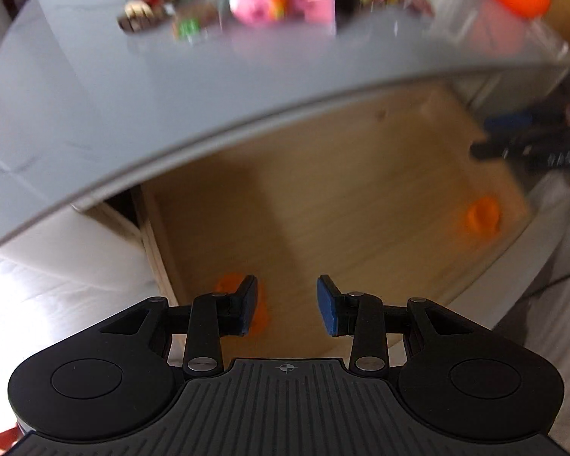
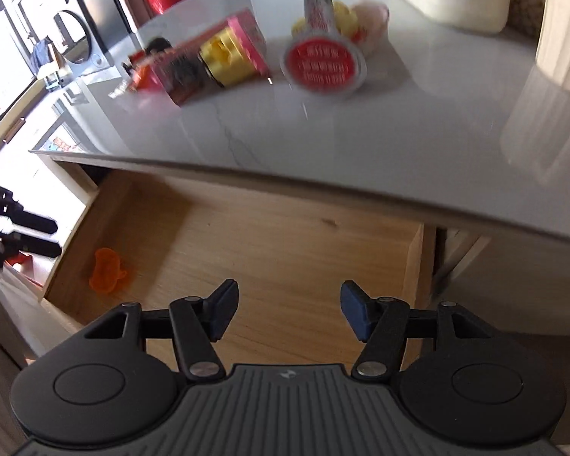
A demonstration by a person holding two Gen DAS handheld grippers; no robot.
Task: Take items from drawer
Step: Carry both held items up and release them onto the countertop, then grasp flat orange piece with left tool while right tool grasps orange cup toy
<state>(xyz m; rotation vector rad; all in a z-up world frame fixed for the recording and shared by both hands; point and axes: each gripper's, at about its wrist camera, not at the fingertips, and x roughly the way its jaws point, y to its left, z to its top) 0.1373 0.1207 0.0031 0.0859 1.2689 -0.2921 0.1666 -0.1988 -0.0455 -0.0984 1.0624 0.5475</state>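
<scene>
— Black linkages and blue pads fill the foreground of the left wrist view; the left gripper [image 1: 287, 306] has its fingers spread apart, nothing between them. What sits just beyond?

— An orange piece [image 1: 262, 313], partly hidden behind the left-hand finger, lying on the floor of the open drawer [image 1: 323, 197] close to its front corner. It is off to the left of the gap between the pads, not centred in it, so I judge the gripper needs to shift left before closing.

— And the right gripper [image 2: 287, 309]?

— Fingers also wide open and empty, hovering over bare wood in the middle of the drawer. The only orange item it sees [image 2: 108, 271] lies well off to its left, near the drawer's left wall — and the left gripper shows at that edge, much closer.

— So the left hand is the nearer one?

— By my reading, yes. A second orange item [image 1: 482, 214] shows in the left view, further out to the right, against the far side wall.

— Long axis? Which way does it point?

— Hard to say. The right view shows a squat, lobed shape with no clear long axis; blur hides the rest. I cannot tell its heading.

— And the table [image 2: 361, 133]?

— Colourful toys and packets already lie on top, above the drawer.
</scene>
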